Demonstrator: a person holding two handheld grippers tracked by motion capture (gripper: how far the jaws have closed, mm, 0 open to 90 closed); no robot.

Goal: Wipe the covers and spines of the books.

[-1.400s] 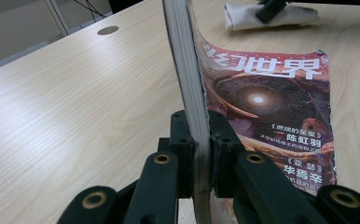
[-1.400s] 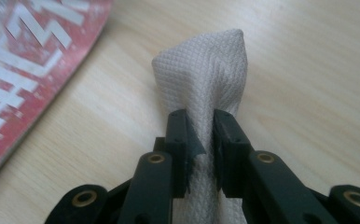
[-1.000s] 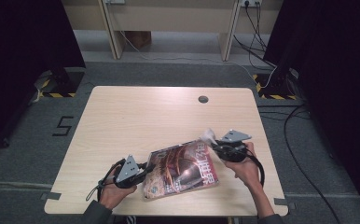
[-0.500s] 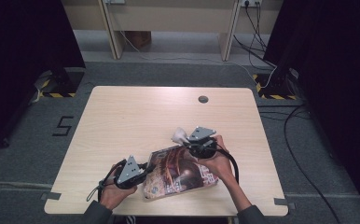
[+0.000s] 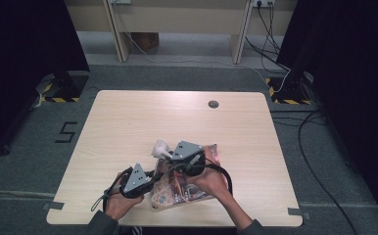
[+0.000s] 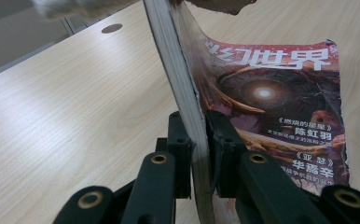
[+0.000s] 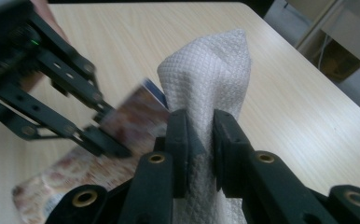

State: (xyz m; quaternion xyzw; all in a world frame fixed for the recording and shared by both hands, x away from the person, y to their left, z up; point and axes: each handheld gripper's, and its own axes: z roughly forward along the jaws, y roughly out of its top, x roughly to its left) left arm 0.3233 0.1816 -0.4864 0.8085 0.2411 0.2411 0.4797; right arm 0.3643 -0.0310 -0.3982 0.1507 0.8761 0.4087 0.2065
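Note:
A magazine with a reddish cover and white Chinese lettering lies near the table's front edge. My left gripper is shut on its left edge; in the left gripper view the jaws pinch the stack of pages, which stands lifted while the cover curves down to the table. My right gripper hovers over the magazine's left part, shut on a white textured cloth. In the right gripper view the cloth rises above the jaws, with the left gripper and magazine just beyond.
The light wooden table has a round cable hole at the far side. Black cables trail from both grippers near the front edge. Grey carpet, desk legs and floor cables surround the table.
My right gripper has carried the white cloth leftward from the magazine's right edge to above its left part, close to the left gripper. The left gripper has stayed put on the magazine.

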